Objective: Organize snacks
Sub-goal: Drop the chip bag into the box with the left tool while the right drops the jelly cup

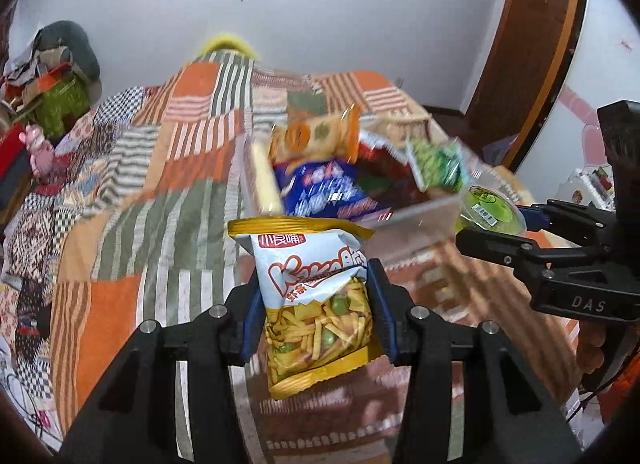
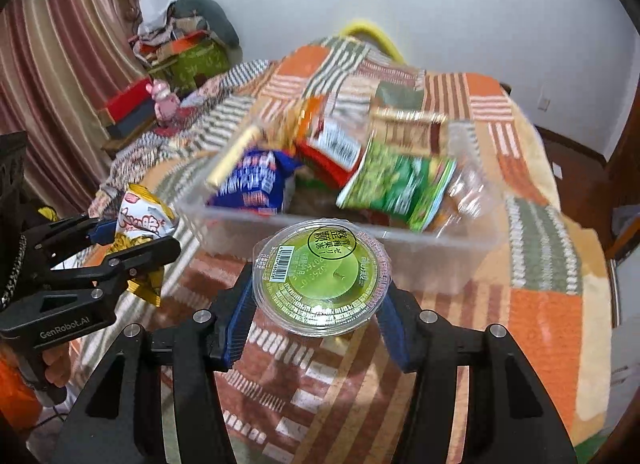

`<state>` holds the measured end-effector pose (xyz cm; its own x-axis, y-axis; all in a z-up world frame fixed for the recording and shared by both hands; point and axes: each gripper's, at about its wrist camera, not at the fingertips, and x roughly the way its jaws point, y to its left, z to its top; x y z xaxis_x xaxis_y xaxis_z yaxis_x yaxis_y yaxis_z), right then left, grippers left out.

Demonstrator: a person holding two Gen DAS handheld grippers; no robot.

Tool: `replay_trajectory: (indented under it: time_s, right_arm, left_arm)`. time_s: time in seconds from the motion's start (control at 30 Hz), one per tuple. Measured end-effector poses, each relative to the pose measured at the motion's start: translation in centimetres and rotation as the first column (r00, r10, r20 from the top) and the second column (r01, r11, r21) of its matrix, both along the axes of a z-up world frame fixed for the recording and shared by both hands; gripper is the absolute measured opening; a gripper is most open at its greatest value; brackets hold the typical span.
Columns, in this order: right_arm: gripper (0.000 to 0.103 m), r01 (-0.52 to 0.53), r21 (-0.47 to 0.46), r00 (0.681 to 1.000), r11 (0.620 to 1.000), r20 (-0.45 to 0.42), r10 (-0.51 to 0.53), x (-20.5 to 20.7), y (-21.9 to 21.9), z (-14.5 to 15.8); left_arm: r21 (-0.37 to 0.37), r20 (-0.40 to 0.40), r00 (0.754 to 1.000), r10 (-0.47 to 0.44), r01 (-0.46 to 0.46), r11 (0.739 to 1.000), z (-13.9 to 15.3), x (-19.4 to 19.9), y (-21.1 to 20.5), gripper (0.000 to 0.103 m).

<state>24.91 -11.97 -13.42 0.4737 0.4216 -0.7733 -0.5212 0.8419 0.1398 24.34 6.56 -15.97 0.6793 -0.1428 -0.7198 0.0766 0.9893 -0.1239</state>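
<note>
My left gripper (image 1: 314,276) is shut on a white and yellow snack bag (image 1: 316,288) and holds it above the bed, just short of a clear plastic bin (image 1: 416,216). My right gripper (image 2: 320,284) is shut on a green jelly cup (image 2: 322,276) in front of the same bin (image 2: 400,248). The bin holds several snack packs: a blue bag (image 2: 256,184), a green bag (image 2: 396,184), a red pack (image 2: 332,148) and an orange pack (image 1: 316,136). The right gripper also shows in the left wrist view (image 1: 496,224), the left gripper in the right wrist view (image 2: 132,236).
The bin sits on a bed with a patchwork quilt (image 1: 160,168) in orange, green and stripes. A pile of clothes and boxes (image 2: 180,52) lies at the far left by a curtain. A wooden door (image 1: 528,44) stands at the right.
</note>
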Motion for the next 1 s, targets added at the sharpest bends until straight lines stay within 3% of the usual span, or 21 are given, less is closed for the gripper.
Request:
replay_trajectory:
  time_s: [0.4, 0.83, 1.0]
  right_arm:
    - [0.052, 0.038, 0.036, 0.996, 0.999, 0.085, -0.041, 2.6, 0.2, 3.2]
    - [0.052, -0.013, 0.022, 1.000, 1.000, 0.027, 0.013, 5.7, 3.9, 1.0]
    - [0.054, 0.000, 0.019, 1.000, 1.000, 0.016, 0.000, 6.4, 3.6, 0.6]
  left_arm:
    - [-0.020, 0.067, 0.998, 0.000, 0.001, 1.000, 3.2, 4.7, -0.4, 0.047]
    - [-0.040, -0.004, 0.999, 0.033, -0.034, 0.999, 0.9, 9.7, 1.0, 0.047]
    - [-0.050, -0.026, 0.999, 0.034, -0.036, 0.998, -0.1, 10.3, 0.9, 0.054]
